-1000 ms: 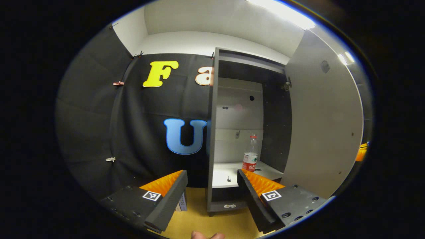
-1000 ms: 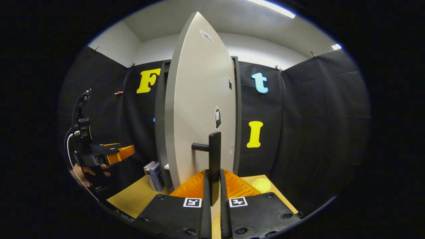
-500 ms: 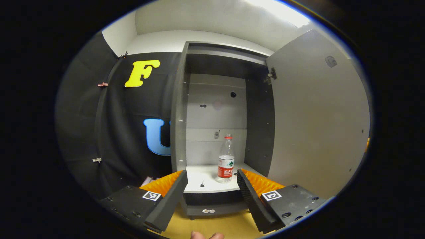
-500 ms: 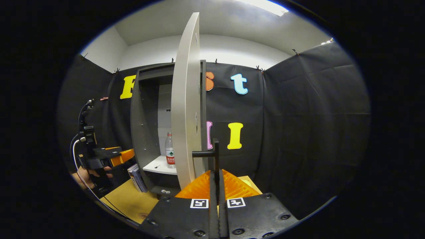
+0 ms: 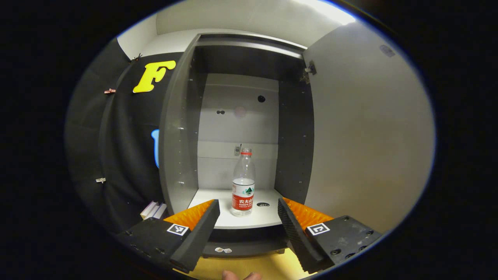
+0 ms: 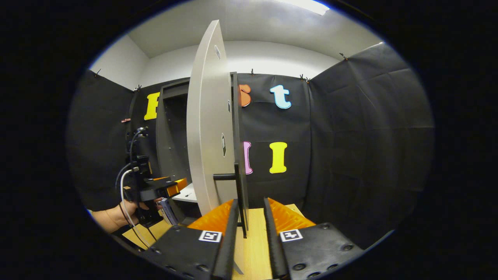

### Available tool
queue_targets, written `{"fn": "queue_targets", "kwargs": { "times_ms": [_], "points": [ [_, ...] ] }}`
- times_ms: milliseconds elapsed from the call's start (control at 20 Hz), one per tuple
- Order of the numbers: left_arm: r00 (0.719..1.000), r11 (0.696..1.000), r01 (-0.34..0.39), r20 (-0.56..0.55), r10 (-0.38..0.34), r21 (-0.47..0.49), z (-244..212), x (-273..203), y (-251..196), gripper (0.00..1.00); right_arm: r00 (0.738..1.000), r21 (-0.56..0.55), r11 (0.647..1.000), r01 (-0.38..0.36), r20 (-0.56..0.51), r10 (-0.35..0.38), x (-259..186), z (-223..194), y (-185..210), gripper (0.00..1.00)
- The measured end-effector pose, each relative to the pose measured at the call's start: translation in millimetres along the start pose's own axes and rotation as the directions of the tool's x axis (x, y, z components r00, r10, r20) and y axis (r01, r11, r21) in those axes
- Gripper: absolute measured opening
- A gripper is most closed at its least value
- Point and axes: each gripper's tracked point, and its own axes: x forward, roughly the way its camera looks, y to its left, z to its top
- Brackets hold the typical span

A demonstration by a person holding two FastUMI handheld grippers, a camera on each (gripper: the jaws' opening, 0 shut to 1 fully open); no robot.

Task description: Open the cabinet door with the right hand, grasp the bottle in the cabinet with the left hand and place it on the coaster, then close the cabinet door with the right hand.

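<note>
Black cloth walls surround an open cabinet (image 5: 179, 128) on a wooden desk (image 6: 253, 233). Its door (image 6: 204, 128) stands swung wide. On the white shelf (image 5: 237, 221) the bottle (image 5: 243, 182) stands upright, just beyond the left tool (image 5: 248, 212), fingers spread apart. Right tool (image 6: 249, 217) is open, its fingers flanking the door handle (image 6: 240, 190) with gaps.

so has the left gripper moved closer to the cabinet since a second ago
Yes. In the right gripper view the left gripper now sits right beside the cabinet opening, nearer than before. In its own view the bottle stands between its open fingers.
</note>
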Motion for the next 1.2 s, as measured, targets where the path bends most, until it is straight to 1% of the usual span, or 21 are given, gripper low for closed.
{"fn": "queue_targets", "kwargs": {
  "times_ms": [50, 150, 200, 250, 300, 350, 400, 450, 500, 600, 700, 800, 950, 1050, 1100, 1150, 1200],
  "points": [
    [1.000, 1.000, -0.008, -0.005, 0.008, 0.006, -3.3, 11.8, -0.4, 0.95, 0.999, -0.018, 0.999, 0.037, 0.016, -0.037, -1.0, 1.6, -15.1, 0.51],
    [0.999, 0.999, -0.032, -0.016, 0.032, 0.023, -10.7, 37.6, 0.4, 0.95, 0.995, -0.040, 0.995, 0.095, 0.026, -0.094, -0.1, -3.1, -39.9, 0.66],
    [0.999, 0.999, -0.039, -0.019, 0.039, 0.032, -13.9, 49.1, 0.3, 0.95, 0.992, -0.047, 0.991, 0.125, 0.032, -0.123, 2.4, -7.3, -50.7, 0.99],
    [0.999, 0.999, -0.041, -0.021, 0.042, 0.034, -18.4, 63.0, -0.4, 0.95, 0.988, -0.048, 0.988, 0.150, 0.034, -0.148, 0.9, -8.3, -60.0, 0.99],
    [0.999, 0.999, -0.041, -0.023, 0.042, 0.034, -23.1, 74.7, -0.1, 0.95, 0.988, -0.048, 0.987, 0.152, 0.041, -0.150, 1.5, -8.4, -62.6, 0.97],
    [0.998, 0.998, -0.051, -0.027, 0.052, 0.037, -25.9, 84.3, 2.2, 0.95, 0.987, -0.055, 0.986, 0.159, 0.043, -0.157, 3.5, -9.6, -66.0, 0.98],
    [0.997, 0.997, -0.067, -0.030, 0.068, 0.041, -27.8, 94.6, 5.4, 0.95, 0.986, -0.063, 0.985, 0.164, 0.037, -0.162, 3.6, -12.9, -70.2, 0.98],
    [0.996, 0.995, -0.085, -0.031, 0.087, 0.042, -30.2, 106.7, 8.5, 0.92, 0.986, -0.064, 0.984, 0.164, 0.028, -0.162, 4.3, -16.2, -72.3, 0.98],
    [0.994, 0.994, -0.107, -0.032, 0.108, 0.038, -32.0, 117.5, 12.7, 0.95, 0.987, -0.063, 0.985, 0.162, 0.026, -0.161, 6.0, -17.3, -72.9, 0.98],
    [0.991, 0.991, -0.132, -0.035, 0.133, 0.034, -37.5, 136.7, 18.3, 0.95, 0.984, -0.067, 0.982, 0.177, 0.032, -0.175, 7.5, -18.5, -79.5, 0.98],
    [0.986, 0.987, -0.153, -0.054, 0.156, 0.050, -45.9, 157.0, 25.5, 0.95, 0.983, -0.067, 0.981, 0.181, 0.023, -0.180, 9.3, -22.7, -84.9, 0.98],
    [0.984, 0.985, -0.159, -0.068, 0.163, 0.064, -50.8, 171.3, 25.7, 0.95, 0.982, -0.075, 0.979, 0.187, 0.003, -0.187, 8.5, -29.1, -94.0, 0.98],
    [0.984, 0.984, -0.162, -0.056, 0.166, 0.077, -49.9, 190.3, 24.8, 0.94, 0.978, -0.077, 0.975, 0.206, -0.011, -0.208, 8.6, -35.6, -103.5, 0.98],
    [0.982, 0.980, -0.177, -0.052, 0.182, 0.090, -49.0, 200.0, 27.4, 0.95, 0.976, -0.071, 0.974, 0.216, -0.018, -0.218, 8.5, -37.4, -109.2, 0.98],
    [0.983, 0.981, -0.170, -0.049, 0.175, 0.093, -48.3, 201.8, 26.1, 0.92, 0.975, -0.069, 0.973, 0.221, -0.020, -0.223, 9.7, -39.0, -112.6, 0.98],
    [0.983, 0.981, -0.170, -0.047, 0.175, 0.096, -49.0, 209.1, 26.4, 0.92, 0.973, -0.068, 0.972, 0.227, -0.022, -0.228, 9.4, -39.5, -114.5, 0.98],
    [0.984, 0.981, -0.165, -0.046, 0.170, 0.099, -48.0, 204.0, 25.5, 0.77, 0.973, -0.067, 0.971, 0.229, -0.022, -0.231, 9.7, -38.8, -114.8, 0.98]
  ]
}}
